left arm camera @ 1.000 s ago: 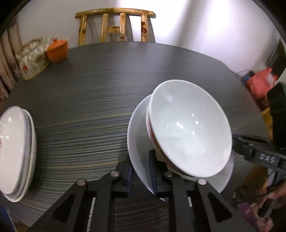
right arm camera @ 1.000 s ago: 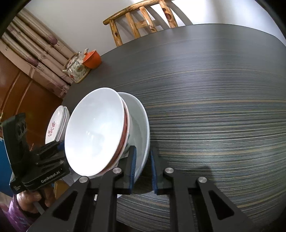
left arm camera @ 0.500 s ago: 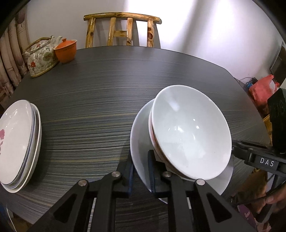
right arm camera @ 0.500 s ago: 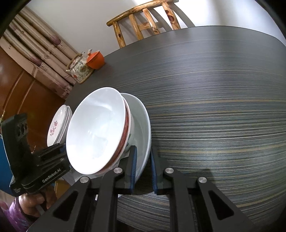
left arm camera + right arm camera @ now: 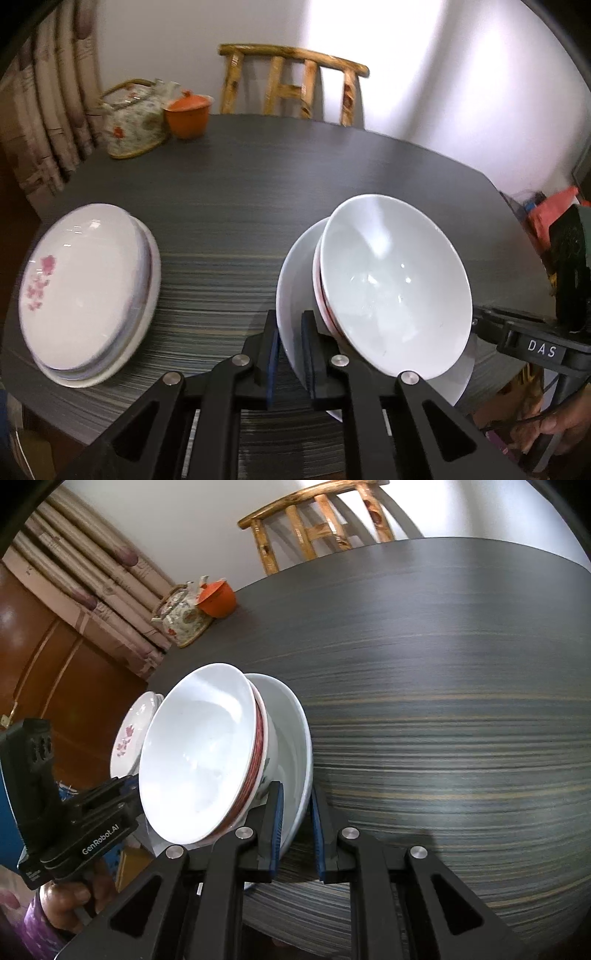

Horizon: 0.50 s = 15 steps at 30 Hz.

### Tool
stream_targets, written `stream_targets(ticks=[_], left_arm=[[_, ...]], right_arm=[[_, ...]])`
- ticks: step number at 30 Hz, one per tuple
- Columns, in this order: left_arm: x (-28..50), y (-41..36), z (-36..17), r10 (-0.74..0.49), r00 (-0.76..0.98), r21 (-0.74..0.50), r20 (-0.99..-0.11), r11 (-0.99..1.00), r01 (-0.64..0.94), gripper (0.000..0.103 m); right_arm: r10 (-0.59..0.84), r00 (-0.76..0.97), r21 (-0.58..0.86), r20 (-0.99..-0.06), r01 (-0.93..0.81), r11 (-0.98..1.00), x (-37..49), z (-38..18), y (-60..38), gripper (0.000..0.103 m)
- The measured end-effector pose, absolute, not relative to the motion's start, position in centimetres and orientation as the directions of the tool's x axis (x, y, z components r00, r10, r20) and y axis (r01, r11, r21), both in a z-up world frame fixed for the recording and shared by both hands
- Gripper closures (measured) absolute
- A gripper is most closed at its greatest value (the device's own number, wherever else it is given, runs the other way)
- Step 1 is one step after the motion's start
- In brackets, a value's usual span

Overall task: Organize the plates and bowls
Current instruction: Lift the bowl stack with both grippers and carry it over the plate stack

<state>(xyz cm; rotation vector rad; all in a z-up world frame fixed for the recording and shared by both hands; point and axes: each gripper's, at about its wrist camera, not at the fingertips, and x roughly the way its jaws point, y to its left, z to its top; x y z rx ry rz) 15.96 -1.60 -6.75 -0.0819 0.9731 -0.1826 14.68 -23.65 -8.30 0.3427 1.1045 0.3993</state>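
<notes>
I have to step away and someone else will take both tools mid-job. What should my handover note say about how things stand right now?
Left tool: shut on the rim of the white plate.
Right tool: shut on the same plate's opposite rim.
The plate carries two nested bowls, the lower one red-rimmed, and looks lifted and tilted.
The plate stack with pink flowers lies at the table edge.
Done: bowls nested on plate.
Left: probably set the load down.
</notes>
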Motion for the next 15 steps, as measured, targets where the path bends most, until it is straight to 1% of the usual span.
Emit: stream_targets(ticks=[7, 15], left_arm=[[15.9, 4.1, -3.2, -0.118, 0.606, -0.136, -0.787, 0.991, 0.016, 0.093], [15.6, 11.4, -1.3, -0.022, 0.630, -0.111, -0.776, 0.989, -0.102, 0.093]], right_arm=[[0.522, 0.374, 0.477, -0.767, -0.212, 0.853, 16.0, -6.3, -19.5, 0.089], [0.580, 0.335, 0.489, -0.742, -0.321, 0.811, 18.3, -4.2, -11.6, 0.089]])
